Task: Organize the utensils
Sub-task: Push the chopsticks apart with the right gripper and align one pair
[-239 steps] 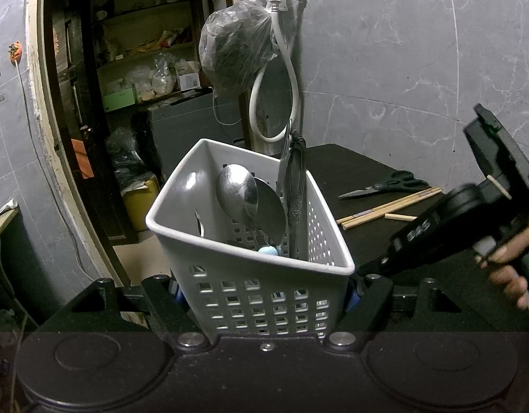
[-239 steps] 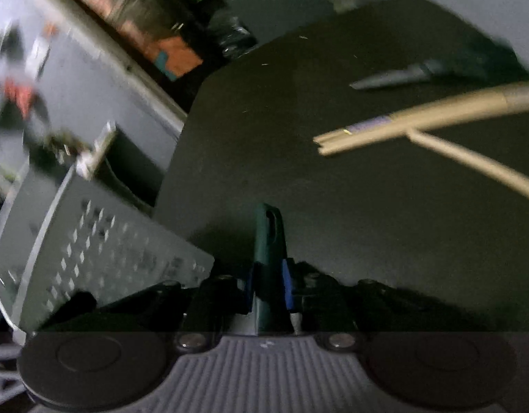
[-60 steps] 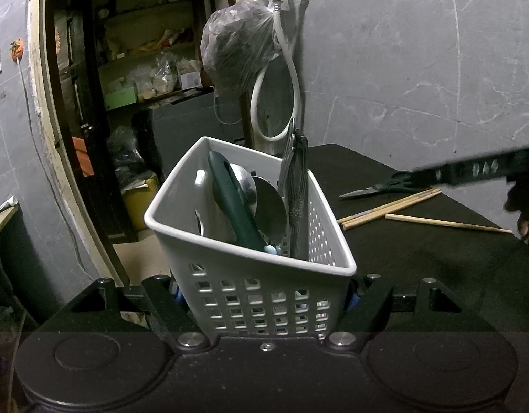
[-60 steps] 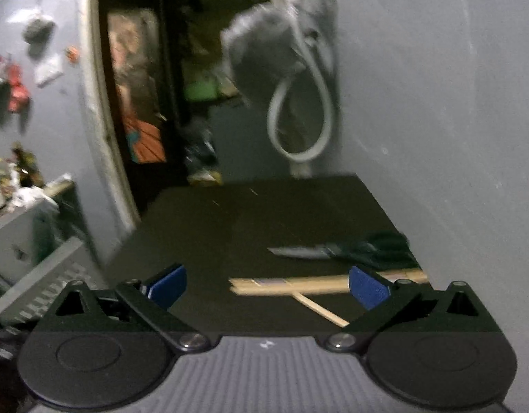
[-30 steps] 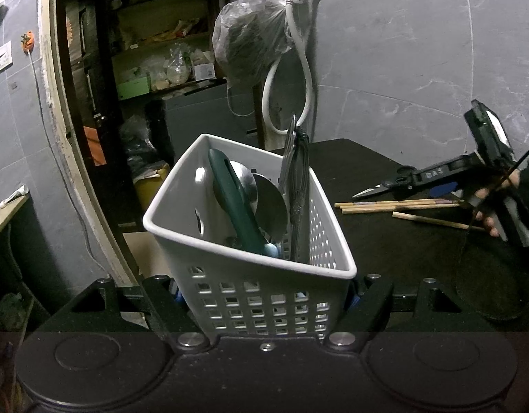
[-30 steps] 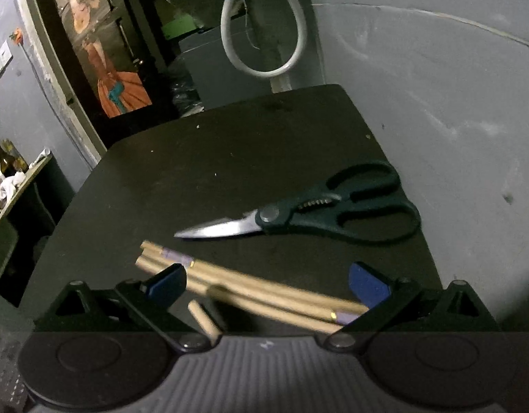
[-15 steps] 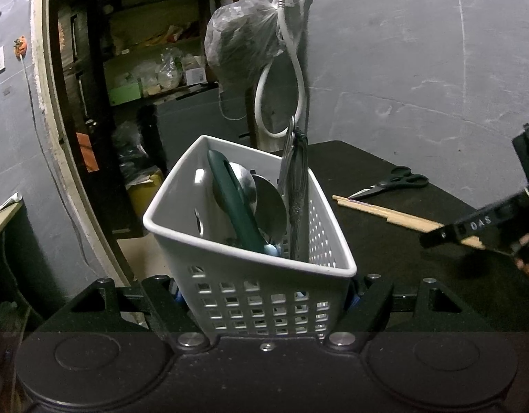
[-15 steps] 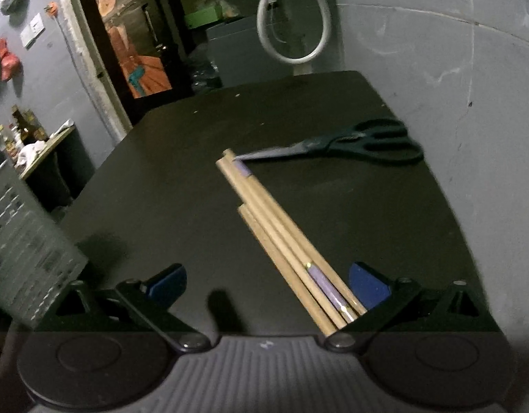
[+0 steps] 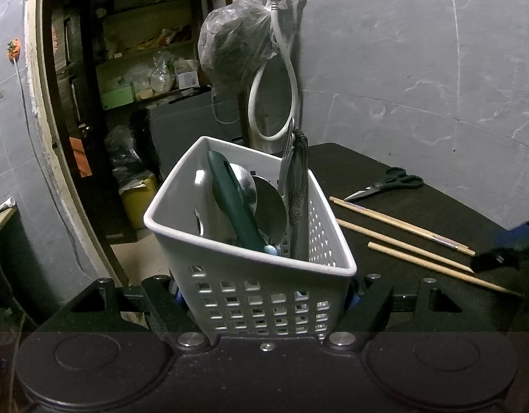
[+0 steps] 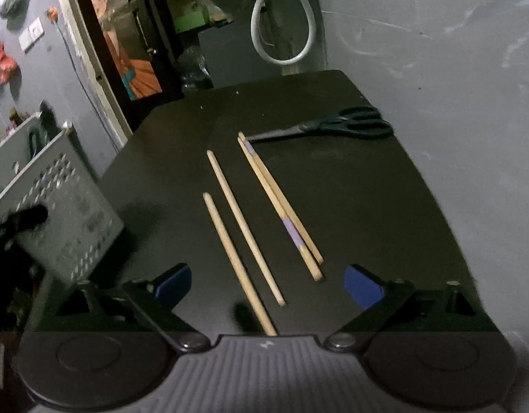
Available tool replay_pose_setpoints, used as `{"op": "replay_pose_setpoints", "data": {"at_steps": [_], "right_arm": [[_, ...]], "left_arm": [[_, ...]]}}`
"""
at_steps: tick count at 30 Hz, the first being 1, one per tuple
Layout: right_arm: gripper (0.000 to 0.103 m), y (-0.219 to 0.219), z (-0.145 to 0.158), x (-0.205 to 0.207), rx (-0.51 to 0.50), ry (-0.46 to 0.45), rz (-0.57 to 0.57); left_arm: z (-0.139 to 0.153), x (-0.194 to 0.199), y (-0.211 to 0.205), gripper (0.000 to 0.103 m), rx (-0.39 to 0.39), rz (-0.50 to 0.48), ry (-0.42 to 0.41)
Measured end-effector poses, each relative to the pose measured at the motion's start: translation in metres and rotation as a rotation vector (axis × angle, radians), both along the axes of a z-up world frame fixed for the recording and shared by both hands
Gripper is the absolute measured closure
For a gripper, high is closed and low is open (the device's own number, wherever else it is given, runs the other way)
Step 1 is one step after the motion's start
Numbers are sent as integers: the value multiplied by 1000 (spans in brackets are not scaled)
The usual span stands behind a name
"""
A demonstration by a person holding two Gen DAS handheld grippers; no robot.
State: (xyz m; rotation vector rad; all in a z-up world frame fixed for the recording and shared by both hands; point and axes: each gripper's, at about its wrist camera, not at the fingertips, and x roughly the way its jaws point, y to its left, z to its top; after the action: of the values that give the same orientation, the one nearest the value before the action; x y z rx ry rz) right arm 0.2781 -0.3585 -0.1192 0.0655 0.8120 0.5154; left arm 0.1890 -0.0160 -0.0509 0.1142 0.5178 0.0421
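Right gripper (image 10: pixel 266 284) wide, empty, chopsticks (image 10: pixel 243 230) just ahead, long axes running away from my jaws toward scissors (image 10: pixel 336 126). Left gripper (image 9: pixel 266 296) clamps basket (image 9: pixel 264 296); right is nearer.

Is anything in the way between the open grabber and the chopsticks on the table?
Nothing visible is. The right gripper is open and empty, and the chopsticks lie on the bare black table just ahead of it. The scissors lie farther back.

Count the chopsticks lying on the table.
4 chopsticks: two plain ones side by side on the black table, and two with purple bands touching, their far ends by the scissors.
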Motion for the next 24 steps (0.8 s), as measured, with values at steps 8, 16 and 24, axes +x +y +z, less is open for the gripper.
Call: {"op": "replay_pose_setpoints", "data": {"at_steps": [8,16,24], "right_arm": [[49,6,-7,-27,-86,29,92],[84,22,-10,-32,-94,29,177],[97,47,-12,-15,-81,-25,227]], "left_arm": [[1,2,0,24,1,-9,3],[1,2,0,24,6,-9,3],[0,1,0,24,5,-5,4]]}}
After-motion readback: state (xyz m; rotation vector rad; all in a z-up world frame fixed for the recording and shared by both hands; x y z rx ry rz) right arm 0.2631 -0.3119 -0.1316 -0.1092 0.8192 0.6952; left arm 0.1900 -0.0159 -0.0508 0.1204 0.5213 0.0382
